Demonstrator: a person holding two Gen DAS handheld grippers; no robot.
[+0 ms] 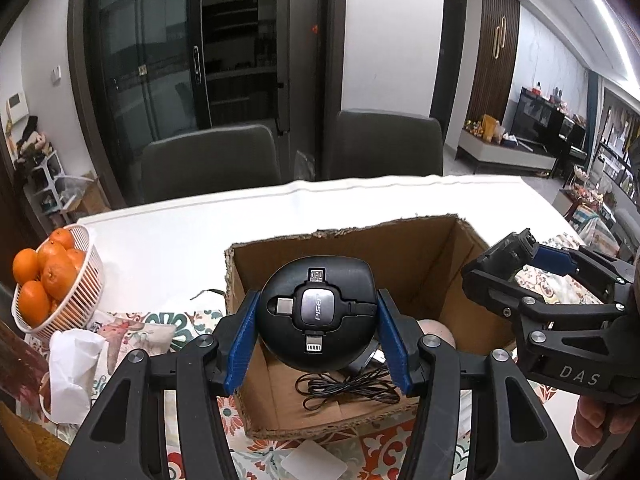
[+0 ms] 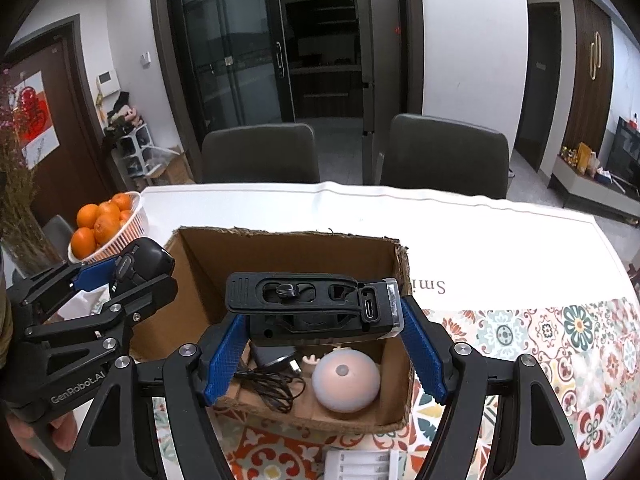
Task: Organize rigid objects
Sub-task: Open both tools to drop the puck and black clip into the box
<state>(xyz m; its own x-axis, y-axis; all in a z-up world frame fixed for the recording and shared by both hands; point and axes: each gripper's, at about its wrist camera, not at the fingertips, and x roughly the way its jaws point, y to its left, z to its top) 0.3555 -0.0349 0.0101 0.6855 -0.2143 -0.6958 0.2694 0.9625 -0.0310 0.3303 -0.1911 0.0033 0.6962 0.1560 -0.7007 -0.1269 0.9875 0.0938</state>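
Note:
My left gripper [image 1: 316,322] is shut on a round black Pisen cable reel [image 1: 316,312] and holds it above the near left part of an open cardboard box [image 1: 404,248]. My right gripper [image 2: 322,334] is shut on a black rectangular device with a USB-C port [image 2: 316,306], held above the same box [image 2: 288,252]. Inside the box lie a pinkish round lamp [image 2: 346,378], a black charger with a thin coiled cable [image 2: 272,376] and other small parts. The left gripper also shows in the right wrist view [image 2: 120,276], the right gripper in the left wrist view [image 1: 532,264].
A white basket of oranges [image 1: 52,280] stands at the table's left, crumpled white tissue [image 1: 74,372] beside it. A patterned cloth [image 2: 560,340] covers the near table, white tabletop [image 2: 480,232] beyond. Two dark chairs [image 2: 260,152] stand at the far edge. A white flat item [image 2: 360,464] lies before the box.

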